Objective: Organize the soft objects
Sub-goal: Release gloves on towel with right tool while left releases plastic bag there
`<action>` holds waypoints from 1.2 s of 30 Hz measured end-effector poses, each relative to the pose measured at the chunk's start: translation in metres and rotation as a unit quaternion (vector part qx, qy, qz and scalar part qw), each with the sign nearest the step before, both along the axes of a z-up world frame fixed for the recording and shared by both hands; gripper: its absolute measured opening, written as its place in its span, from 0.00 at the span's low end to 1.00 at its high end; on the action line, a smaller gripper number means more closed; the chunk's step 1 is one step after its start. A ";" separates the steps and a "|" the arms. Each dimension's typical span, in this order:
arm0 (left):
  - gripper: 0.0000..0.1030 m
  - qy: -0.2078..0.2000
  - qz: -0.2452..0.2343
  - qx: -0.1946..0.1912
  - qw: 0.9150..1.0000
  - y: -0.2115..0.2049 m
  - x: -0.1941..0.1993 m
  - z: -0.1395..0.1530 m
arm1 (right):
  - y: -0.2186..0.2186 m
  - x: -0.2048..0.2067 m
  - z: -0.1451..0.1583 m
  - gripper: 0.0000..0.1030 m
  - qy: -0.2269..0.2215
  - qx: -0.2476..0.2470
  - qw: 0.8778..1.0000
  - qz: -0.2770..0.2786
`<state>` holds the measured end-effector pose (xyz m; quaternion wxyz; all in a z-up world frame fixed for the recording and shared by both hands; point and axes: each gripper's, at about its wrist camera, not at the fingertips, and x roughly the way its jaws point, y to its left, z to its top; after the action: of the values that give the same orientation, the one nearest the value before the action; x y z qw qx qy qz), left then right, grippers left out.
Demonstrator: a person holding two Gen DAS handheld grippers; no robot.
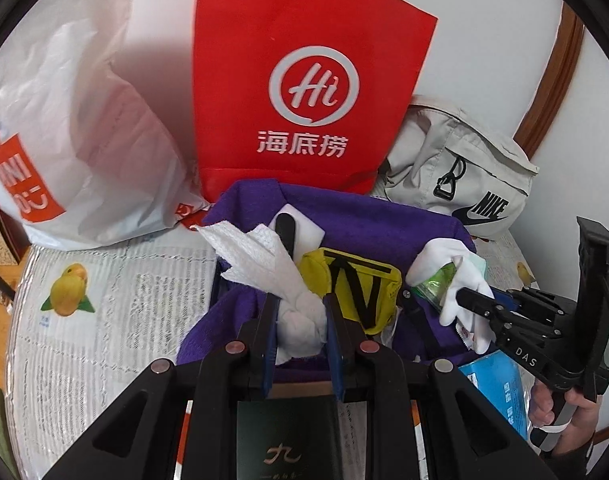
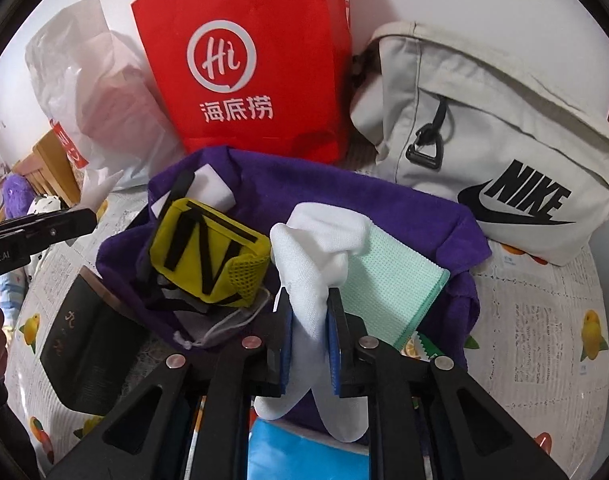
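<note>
We have our left hand-held gripper (image 1: 300, 312) clamped on a knotted white cloth (image 1: 280, 280) and the right hand-held gripper (image 2: 310, 320) pinching a white glove (image 2: 316, 248), both over the purple bin (image 2: 404, 208); a yellow pouch (image 2: 208, 252) already lies inside, so sorting seems underway.

You can read "Hi" in a white ring above 海底捞 on the red paper bag (image 1: 304, 80), and "NIKE" with its swoosh in black on the beige bag (image 2: 504, 152). The right gripper (image 1: 470, 300) carries "DAS" on its arm, the black box (image 1: 284, 440) bears 九 in gold, and the left gripper's side reads "Robot.AI".
</note>
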<state>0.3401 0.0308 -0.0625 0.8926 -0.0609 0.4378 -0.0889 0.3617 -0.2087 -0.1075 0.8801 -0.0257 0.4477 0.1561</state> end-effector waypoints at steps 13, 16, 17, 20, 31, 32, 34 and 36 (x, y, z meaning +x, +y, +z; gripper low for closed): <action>0.20 0.026 -0.062 -0.002 0.998 -0.053 0.025 -0.015 | -0.016 -0.014 0.018 0.55 -0.023 0.010 1.000 -0.013; 0.20 0.030 -0.076 0.003 0.997 -0.066 0.032 -0.018 | -0.025 -0.020 0.021 0.55 -0.028 0.003 0.999 -0.025; 0.20 0.032 -0.079 0.005 0.996 -0.070 0.035 -0.020 | -0.028 -0.022 0.022 0.55 -0.028 0.005 0.999 -0.028; 0.20 0.037 -0.090 0.011 0.995 -0.082 0.042 -0.025 | -0.037 -0.027 0.022 0.55 -0.029 0.003 0.999 -0.039; 0.21 0.055 -0.099 0.026 0.993 -0.106 0.054 -0.042 | -0.054 -0.043 0.019 0.55 -0.023 0.014 0.998 -0.058; 0.21 0.057 -0.098 0.028 0.993 -0.107 0.054 -0.042 | -0.055 -0.044 0.019 0.55 -0.022 0.015 0.998 -0.059; 0.25 0.062 -0.094 0.034 0.993 -0.108 0.055 -0.043 | -0.055 -0.045 0.020 0.55 -0.022 0.017 0.998 -0.059; 0.44 0.063 -0.087 0.040 0.993 -0.110 0.055 -0.041 | -0.055 -0.047 0.021 0.55 -0.022 0.018 0.998 -0.059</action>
<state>0.3949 -0.0791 -0.1038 0.8537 0.0080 0.5002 -0.1446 0.3149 -0.2637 -0.0867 0.8977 0.0131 0.4260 0.1118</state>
